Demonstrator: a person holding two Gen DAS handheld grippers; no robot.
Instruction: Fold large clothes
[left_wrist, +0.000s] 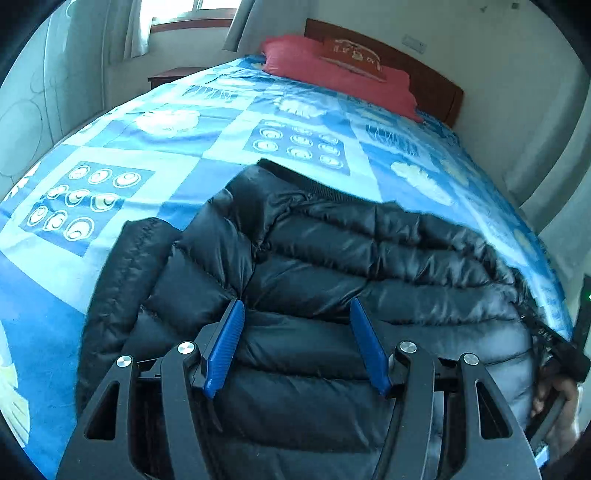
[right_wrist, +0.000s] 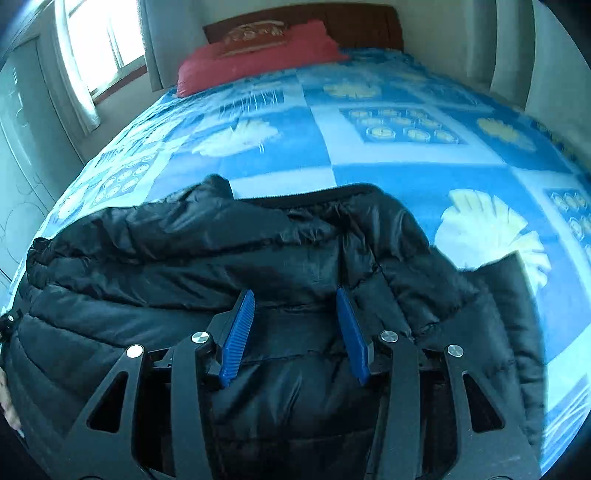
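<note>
A black quilted puffer jacket (left_wrist: 351, 266) lies spread on the bed's blue patterned cover (left_wrist: 177, 122), at the near end. My left gripper (left_wrist: 297, 304) is open, its blue fingers just above the jacket's left half, beside a sleeve (left_wrist: 122, 280). In the right wrist view the same jacket (right_wrist: 221, 254) lies under my right gripper (right_wrist: 295, 295), which is open over the right half, near the other sleeve (right_wrist: 506, 295). Neither gripper holds any cloth. The jacket's collar edge (right_wrist: 314, 195) points toward the head of the bed.
A red pillow (left_wrist: 332, 70) lies at the head of the bed against a brown wooden headboard (left_wrist: 424, 74). A window with curtains (right_wrist: 92, 48) is on the left. Pale walls run close along the bed's right side. The other gripper and a hand (left_wrist: 561, 398) show at the right edge.
</note>
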